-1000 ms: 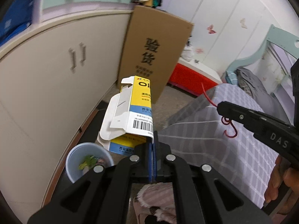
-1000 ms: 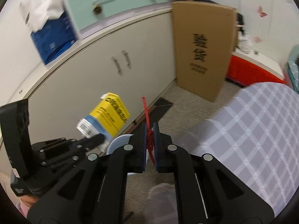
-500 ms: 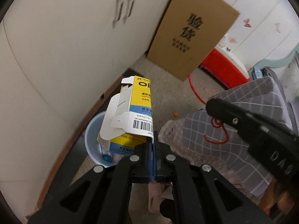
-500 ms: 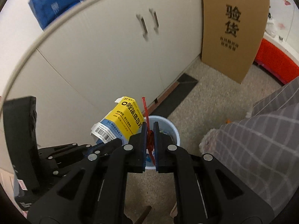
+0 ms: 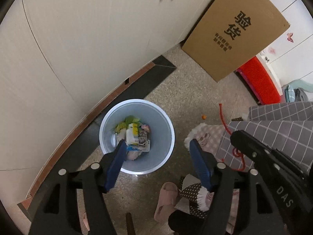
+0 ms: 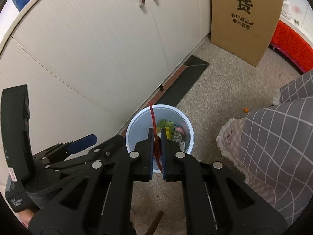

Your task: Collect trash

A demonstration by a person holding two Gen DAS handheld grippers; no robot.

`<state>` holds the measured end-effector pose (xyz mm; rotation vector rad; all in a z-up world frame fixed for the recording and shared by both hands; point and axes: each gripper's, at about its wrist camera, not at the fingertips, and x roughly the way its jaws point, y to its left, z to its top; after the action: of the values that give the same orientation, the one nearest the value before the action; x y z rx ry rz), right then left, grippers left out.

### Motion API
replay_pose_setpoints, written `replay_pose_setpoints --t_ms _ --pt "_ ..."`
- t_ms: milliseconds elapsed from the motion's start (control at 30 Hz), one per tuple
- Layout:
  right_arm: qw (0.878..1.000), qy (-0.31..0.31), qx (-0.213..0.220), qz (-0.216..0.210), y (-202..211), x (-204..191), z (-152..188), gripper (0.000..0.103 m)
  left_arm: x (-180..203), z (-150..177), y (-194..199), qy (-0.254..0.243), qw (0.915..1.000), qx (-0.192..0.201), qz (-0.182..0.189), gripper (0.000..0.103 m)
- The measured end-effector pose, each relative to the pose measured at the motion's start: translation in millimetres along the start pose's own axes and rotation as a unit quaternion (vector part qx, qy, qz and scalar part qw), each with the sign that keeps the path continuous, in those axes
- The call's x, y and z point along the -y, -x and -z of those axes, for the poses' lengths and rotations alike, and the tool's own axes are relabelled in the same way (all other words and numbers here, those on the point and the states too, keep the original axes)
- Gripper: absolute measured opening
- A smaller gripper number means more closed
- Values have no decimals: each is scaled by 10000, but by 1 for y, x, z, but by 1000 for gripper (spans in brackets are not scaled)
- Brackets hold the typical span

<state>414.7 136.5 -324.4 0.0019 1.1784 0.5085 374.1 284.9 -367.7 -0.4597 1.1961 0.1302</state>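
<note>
A pale blue trash bin [image 5: 109, 121] stands on the floor by the cabinet, with several pieces of trash inside. The yellow and white carton [image 5: 132, 137] lies in it. My left gripper [image 5: 156, 150] is open and empty, held above the bin's near rim. My right gripper [image 6: 156, 137] is shut on a red string [image 6: 153, 117] and hangs over the bin [image 6: 137, 125]. In the left wrist view the right gripper [image 5: 233, 137] shows at the right with the red string [image 5: 223, 117] trailing from it.
White cabinet doors [image 5: 88, 39] curve along the left. A large cardboard box [image 5: 234, 29] leans at the back, a red bin [image 5: 260, 82] beside it. A grey checked bed cover [image 5: 273, 129], pink slippers [image 5: 166, 199] and a small orange bit [image 5: 204, 117] lie around.
My left gripper tilted down over the bin, opened and let go of the carton, which now lies in the bin. My right gripper moved over the bin, still holding the red string.
</note>
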Motion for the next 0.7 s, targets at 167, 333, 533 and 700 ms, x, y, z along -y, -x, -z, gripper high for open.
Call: replay_pose_setpoints --t_ms 167,333,533,700 --pt "10000 27 -23 -10 -4 -3 0 7 1 1 -2 -55 9999 8 -107 69" --pt "10000 52 35 -50 -3 -8 -2 7 -2 1 3 -124 9995 68 -276 72" --pt "9996 102 204 -160 -2 -18 -8 7 -14 2 15 0 9981 292 -537 74" --pt "9989 212 334 -237 1 -29 -11 17 -25 1 26 128 9963 366 -767 74"
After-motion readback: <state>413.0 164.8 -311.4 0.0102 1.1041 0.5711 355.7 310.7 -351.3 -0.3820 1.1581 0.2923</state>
